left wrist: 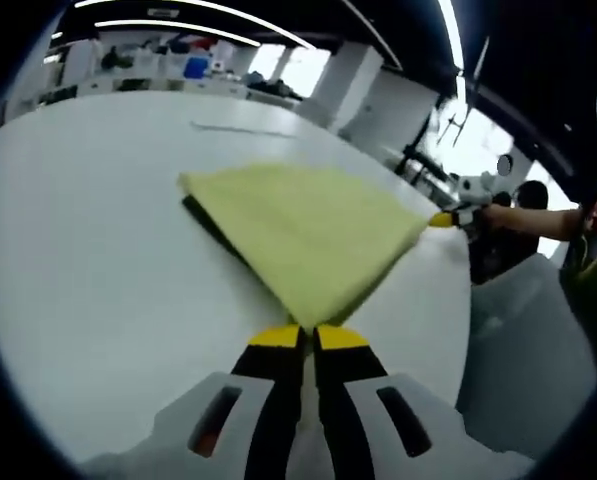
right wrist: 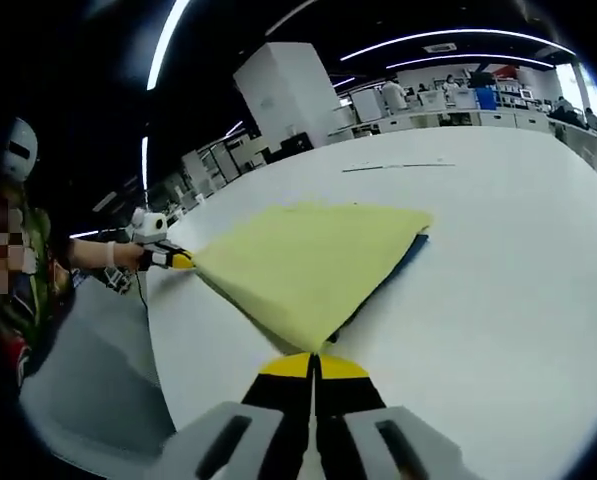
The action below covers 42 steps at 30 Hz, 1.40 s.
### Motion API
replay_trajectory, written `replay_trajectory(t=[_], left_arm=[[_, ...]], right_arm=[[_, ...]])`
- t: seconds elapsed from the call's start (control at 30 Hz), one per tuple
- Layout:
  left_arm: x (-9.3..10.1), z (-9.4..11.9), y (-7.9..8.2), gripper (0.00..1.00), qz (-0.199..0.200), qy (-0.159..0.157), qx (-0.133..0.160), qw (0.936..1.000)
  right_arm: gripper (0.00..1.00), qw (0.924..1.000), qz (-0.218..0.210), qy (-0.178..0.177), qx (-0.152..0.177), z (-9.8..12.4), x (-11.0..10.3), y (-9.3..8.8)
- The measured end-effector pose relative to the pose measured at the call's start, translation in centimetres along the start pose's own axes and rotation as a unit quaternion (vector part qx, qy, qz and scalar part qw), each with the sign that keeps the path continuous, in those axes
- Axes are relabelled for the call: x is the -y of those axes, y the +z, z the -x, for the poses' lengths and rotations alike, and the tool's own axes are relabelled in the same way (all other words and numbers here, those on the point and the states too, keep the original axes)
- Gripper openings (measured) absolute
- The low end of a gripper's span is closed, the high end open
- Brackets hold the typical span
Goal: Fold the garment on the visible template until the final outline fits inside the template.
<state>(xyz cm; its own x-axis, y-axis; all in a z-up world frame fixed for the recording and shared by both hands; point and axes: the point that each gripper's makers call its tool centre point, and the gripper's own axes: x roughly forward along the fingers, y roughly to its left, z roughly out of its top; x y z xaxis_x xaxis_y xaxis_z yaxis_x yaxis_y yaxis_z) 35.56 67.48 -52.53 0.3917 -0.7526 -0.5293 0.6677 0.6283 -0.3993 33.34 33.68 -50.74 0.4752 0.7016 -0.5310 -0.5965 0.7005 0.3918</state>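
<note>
A pale yellow garment (left wrist: 303,228) lies folded on a white table (left wrist: 88,250), over a dark template (left wrist: 210,225) whose edge peeks out along the garment's left side. My left gripper (left wrist: 309,335) is shut on the garment's near corner. The right gripper (left wrist: 446,218) shows at the right, holding the far corner. In the right gripper view the yellow garment (right wrist: 308,262) spreads ahead, with the dark template (right wrist: 398,268) showing along its right edge. My right gripper (right wrist: 314,362) is shut on the near corner, and the left gripper (right wrist: 176,260) holds the corner at the left.
A person's arm (left wrist: 533,220) reaches in from the right behind the other gripper. A thin dark line (left wrist: 240,128) is marked on the table farther back. The table edge (left wrist: 470,300) drops off at the right. Desks and equipment stand in the background.
</note>
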Motion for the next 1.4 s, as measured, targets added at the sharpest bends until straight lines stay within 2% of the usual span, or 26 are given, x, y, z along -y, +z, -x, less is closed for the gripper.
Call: replay_trajectory(t=[0.27, 0.7, 0.9, 0.97, 1.0, 1.1, 1.23, 1.3, 1.4], left_arm=[[0.6, 0.6, -1.1, 0.01, 0.008, -0.002, -0.004, 1.0000], [0.3, 0.4, -1.3, 0.01, 0.010, -0.001, -0.011, 0.9999], [0.3, 0.4, -1.3, 0.01, 0.015, 0.001, -0.007, 0.9999], [0.3, 0.5, -1.2, 0.02, 0.010, 0.004, -0.005, 0.9999], [0.3, 0.5, -1.2, 0.03, 0.008, 0.004, -0.005, 1.0000], [0.2, 1.1, -0.9, 0.09, -0.002, 0.009, 0.002, 1.0000], [0.1, 1.9, 0.0, 0.22, -0.007, 0.021, 0.017, 0.9996], [0.2, 2.1, 0.4, 0.30, -0.011, 0.023, 0.024, 0.9994], [0.4, 2.4, 1.2, 0.46, -0.023, 0.032, 0.033, 0.9987]], right_arm=[[0.00, 0.9999, -0.008, 0.003, -0.008, 0.2, -0.9, -1.3], [0.00, 0.9998, -0.008, 0.005, -0.017, 0.0, -0.8, -1.5], [0.00, 0.9999, -0.010, 0.002, -0.012, 0.2, -0.8, -1.6], [0.00, 1.0000, -0.003, 0.000, -0.003, 0.2, -0.9, -1.3], [0.00, 0.9999, 0.006, -0.011, 0.007, 0.4, -0.5, -0.9], [0.02, 0.9996, 0.009, -0.018, 0.021, 0.9, -0.3, -0.1], [0.13, 0.9984, 0.032, -0.034, 0.032, 1.6, -0.1, 1.0], [0.22, 0.9984, 0.030, -0.036, 0.033, 1.8, -0.3, 1.4], [0.38, 0.9980, 0.031, -0.038, 0.041, 2.0, -0.8, 2.1]])
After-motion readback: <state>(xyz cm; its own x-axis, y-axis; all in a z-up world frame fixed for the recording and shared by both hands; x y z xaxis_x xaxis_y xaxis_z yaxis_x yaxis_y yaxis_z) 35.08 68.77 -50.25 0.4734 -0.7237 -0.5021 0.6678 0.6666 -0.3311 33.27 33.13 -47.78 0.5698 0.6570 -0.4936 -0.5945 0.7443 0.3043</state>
